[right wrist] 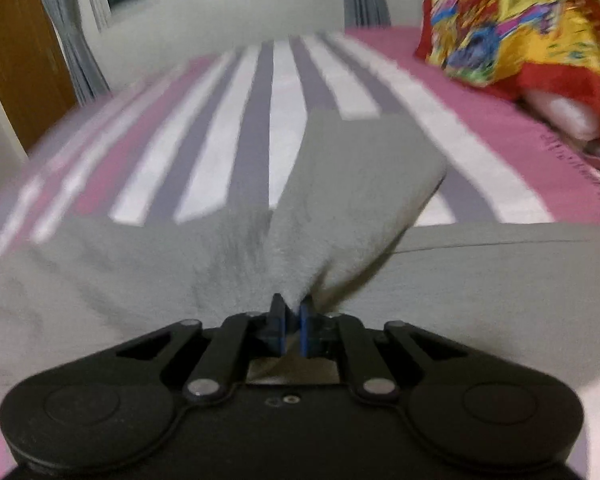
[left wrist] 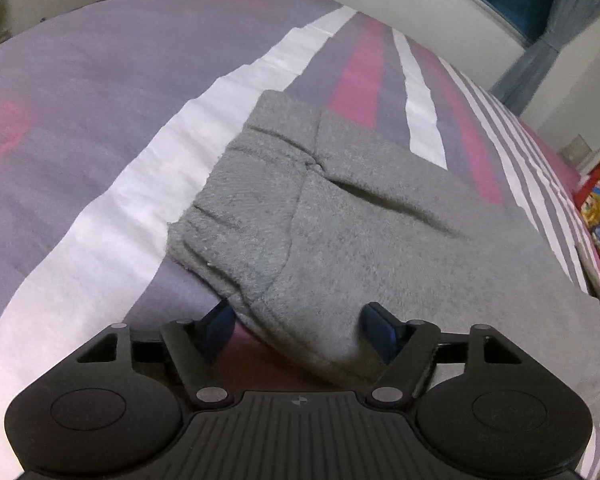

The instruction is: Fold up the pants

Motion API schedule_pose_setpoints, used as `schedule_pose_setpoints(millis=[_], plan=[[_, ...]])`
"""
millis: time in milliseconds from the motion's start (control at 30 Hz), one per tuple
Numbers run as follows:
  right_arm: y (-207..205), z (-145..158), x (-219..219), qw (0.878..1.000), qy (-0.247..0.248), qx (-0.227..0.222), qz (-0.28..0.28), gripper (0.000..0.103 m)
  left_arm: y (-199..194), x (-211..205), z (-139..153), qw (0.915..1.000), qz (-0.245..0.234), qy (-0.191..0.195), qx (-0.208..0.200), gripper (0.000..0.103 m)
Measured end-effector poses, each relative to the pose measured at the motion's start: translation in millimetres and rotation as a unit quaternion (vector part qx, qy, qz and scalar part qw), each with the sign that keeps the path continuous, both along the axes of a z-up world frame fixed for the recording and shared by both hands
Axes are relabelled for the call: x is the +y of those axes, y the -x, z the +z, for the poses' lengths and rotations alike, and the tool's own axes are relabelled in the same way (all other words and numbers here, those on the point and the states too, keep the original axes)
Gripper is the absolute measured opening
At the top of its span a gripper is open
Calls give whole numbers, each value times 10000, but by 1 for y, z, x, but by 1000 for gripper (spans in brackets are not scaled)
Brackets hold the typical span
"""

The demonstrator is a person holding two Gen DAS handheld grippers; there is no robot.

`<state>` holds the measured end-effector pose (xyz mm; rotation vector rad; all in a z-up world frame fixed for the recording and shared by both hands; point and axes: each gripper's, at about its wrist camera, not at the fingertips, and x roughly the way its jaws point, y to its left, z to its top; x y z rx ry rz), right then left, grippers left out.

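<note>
Pinching grey pants [right wrist: 340,200] w/ right gripper [right wrist: 293,312]; left gripper [left wrist: 300,320] spread.

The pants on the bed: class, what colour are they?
Plain grey pants, clearest in the left wrist view.

Grey pants [right wrist: 340,184] pinched between fingers [right wrist: 278,322]

Home bedroom: striped bedspread [left wrist: 100,120], pillow [right wrist: 520,32]
</note>
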<state>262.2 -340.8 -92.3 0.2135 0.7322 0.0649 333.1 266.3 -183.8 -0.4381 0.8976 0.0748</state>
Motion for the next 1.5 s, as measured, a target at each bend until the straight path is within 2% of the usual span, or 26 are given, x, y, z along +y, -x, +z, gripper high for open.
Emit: schedule_pose_setpoints(millis=[67,100,133,200,267,400,500,533,567,600,700,733,767,800,867,933,967,1033,1167,1200,1233,1267,1300,1367,1433,1500], plan=[[14,-18,-6,9997,140,174,-76,12,-1,0,-2,10000,-22,-10,-11,72],[9,-41,-8,9969,486,605,-109,18,-2,-2,-3,10000,-30,-31,-2,72],[8,-54,-12,9963,485,703,36,20,-4,-5,-3,10000,-41,-49,20,72],[17,-37,-18,9987,332,388,-18,27,-4,-6,-3,9999,-63,-72,49,72],[22,-12,-11,9982,526,-257,133,35,-3,-6,-3,9999,-87,-48,30,73],[-17,-9,17,9884,1382,-139,609,48,-6,-5,-6,10000,-21,32,53,74],[-53,-32,23,9782,1868,428,805,42,-7,-6,-6,10000,-32,-3,69,74],[-52,-33,19,9774,1886,434,848,16,-7,-5,-6,10000,-32,30,65,74],[-50,-32,13,9795,1713,483,948,3,-6,-4,-7,10000,-45,55,56,74],[-42,-26,6,9831,1482,416,990,4,-6,-3,-7,9999,-59,71,47,74],[-5,-13,-22,9871,1416,250,710,4,-5,-2,-8,9999,-87,84,6,74],[-1,-23,-34,9868,1428,465,613,5,-5,-3,-8,9999,-94,67,-2,74],[-2,-37,-44,9847,1418,826,580,13,-5,-3,-8,9999,-102,47,-3,74],[0,-46,-52,9835,1342,1035,629,13,-6,-4,-9,9999,-114,28,2,75],[11,-29,-49,9859,1391,687,633,23,-7,-4,-9,9999,-126,22,17,75],[24,-6,-30,9839,1566,43,864,27,-7,-4,-9,9999,-137,24,23,75],[23,2,-20,9809,1653,-130,1017,35,-7,-4,-9,9999,-138,24,27,75],[10,2,3,9687,1991,-246,1459,38,-8,-6,-9,9999,-124,19,39,76],[-36,-29,40,9250,3340,49,1809,38,-9,-7,-9,9999,-101,7,50,77],[-44,-37,39,9154,3604,99,1792,34,-9,-7,-9,9999,-104,15,53,77],[-50,-36,35,9148,3649,107,1727,9,-9,-7,-9,9999,-105,17,53,77],[-56,-29,23,9291,3381,94,1498,4,-9,-7,-9,9999,-114,27,54,77],[-59,-18,9,9499,2887,-38,1200,4,-9,-7,-9,9999,-125,29,51,77],[-44,10,-29,9770,2038,-436,451,4,-9,-7,-10,9999,-149,32,27,77],[-17,28,-78,9890,1210,-760,-382,4,-8,-6,-11,9999,-163,35,4,78],[12,25,-128,9903,236,-836,-1082,4,-8,-7,-11,9998,-174,18,-9,78]])
